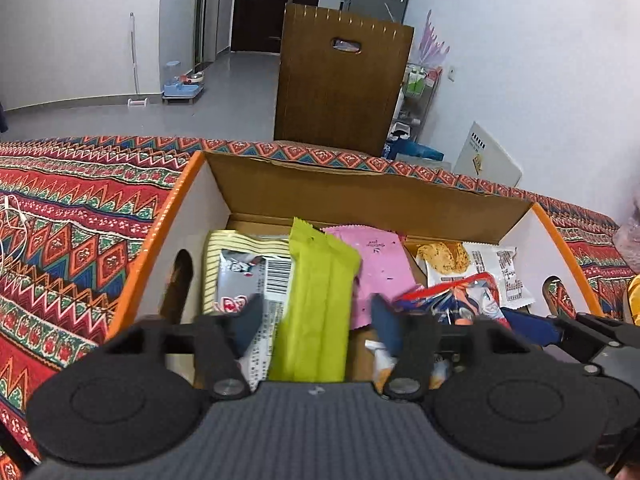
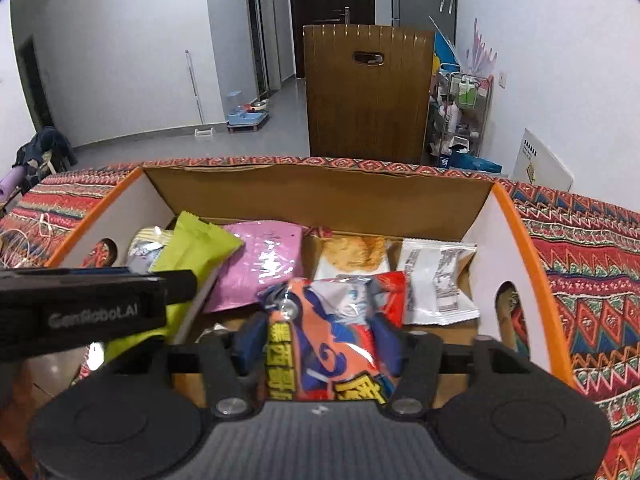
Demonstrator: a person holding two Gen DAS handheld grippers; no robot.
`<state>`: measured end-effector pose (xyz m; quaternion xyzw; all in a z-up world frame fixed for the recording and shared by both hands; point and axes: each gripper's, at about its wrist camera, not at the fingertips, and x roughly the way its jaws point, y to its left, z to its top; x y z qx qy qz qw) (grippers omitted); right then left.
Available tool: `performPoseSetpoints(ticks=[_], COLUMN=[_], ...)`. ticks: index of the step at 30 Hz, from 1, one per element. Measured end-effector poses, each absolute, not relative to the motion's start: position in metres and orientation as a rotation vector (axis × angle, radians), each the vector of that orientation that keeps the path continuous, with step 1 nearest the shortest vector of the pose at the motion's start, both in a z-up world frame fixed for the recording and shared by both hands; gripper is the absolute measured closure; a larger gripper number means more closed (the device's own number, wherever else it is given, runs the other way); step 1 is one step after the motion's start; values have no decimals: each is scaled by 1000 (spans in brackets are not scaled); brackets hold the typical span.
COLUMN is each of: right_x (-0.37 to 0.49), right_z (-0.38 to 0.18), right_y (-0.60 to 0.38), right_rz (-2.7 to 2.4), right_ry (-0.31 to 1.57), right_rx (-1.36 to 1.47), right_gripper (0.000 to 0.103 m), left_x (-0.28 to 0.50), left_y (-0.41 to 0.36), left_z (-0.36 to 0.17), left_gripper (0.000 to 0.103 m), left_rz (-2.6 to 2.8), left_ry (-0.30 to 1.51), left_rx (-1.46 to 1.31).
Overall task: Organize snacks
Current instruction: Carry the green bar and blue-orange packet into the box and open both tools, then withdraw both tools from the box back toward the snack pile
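An orange-edged cardboard box (image 1: 172, 216) stands on the patterned cloth and holds several snack packets. My left gripper (image 1: 316, 316) is over the box with its jaws spread; a lime-green packet (image 1: 316, 300) lies between them, untouched at the sides. Beside it lie a striped silver packet (image 1: 244, 268) and a pink packet (image 1: 380, 264). My right gripper (image 2: 316, 336) is shut on an orange-and-blue packet (image 2: 324, 332), held above the box (image 2: 508, 216). The green packet (image 2: 192, 248), the pink packet (image 2: 264, 264) and a white packet (image 2: 436, 280) lie below. The left gripper body (image 2: 92, 304) shows at the left.
A patterned red cloth (image 1: 68, 224) covers the table around the box. A white cable (image 1: 12, 220) lies on it at the left. A brown wooden chair back (image 2: 368, 92) stands behind the table. A cracker packet (image 1: 444, 260) lies in the box's right half.
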<state>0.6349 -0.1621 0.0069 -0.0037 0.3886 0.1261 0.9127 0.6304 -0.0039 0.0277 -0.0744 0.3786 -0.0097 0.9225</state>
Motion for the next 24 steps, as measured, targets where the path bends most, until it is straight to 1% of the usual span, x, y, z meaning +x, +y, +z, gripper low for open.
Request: performPoseSetpoints(ticks=[1,2,3,5,9,12,14,15,16,19,21,24], right_x=[631,627,626,616,588,546,508,486,471,400,362,299], right_z=[9,14,19,33,65,90,101,104,107,105,97,78], right_y=[-162,-163,-165,-171,-187,-205,-218,-226,-234,-253,-262,-268], right_rz=[280,295,298,296,298,306,321,331,340,360,359,332], right_ry=[786,770,759,735,674,618,577,553,535,482,461,456], right_rx=[-2,7,12,12,-11,-48,-59,-59,-57,-66,-81,-102], right_gripper=[26,23,23,23,23,20,17,15,11,10,6,5], left_x=[627,622,619,608,576,526,476,454,429,355,309,254], left_y=[-2,0,3,6,7,8,10,10,11,12,9,4], left_z=[31,36,41,56,87,108,117,120,121,116,106,90], left_gripper=[38,37,37,33,30,24,15,13,11,8,4,4], left_rz=[-31,-38,-36,-33,-56,-81,-97,-103,-115,-133,-138,-109], left_ry=[767,757,746,719,684,633,574,548,525,479,455,468], left_rx=[-150,-142,-138,-135,-112,-52,-17,-12,-7,-3,3,5])
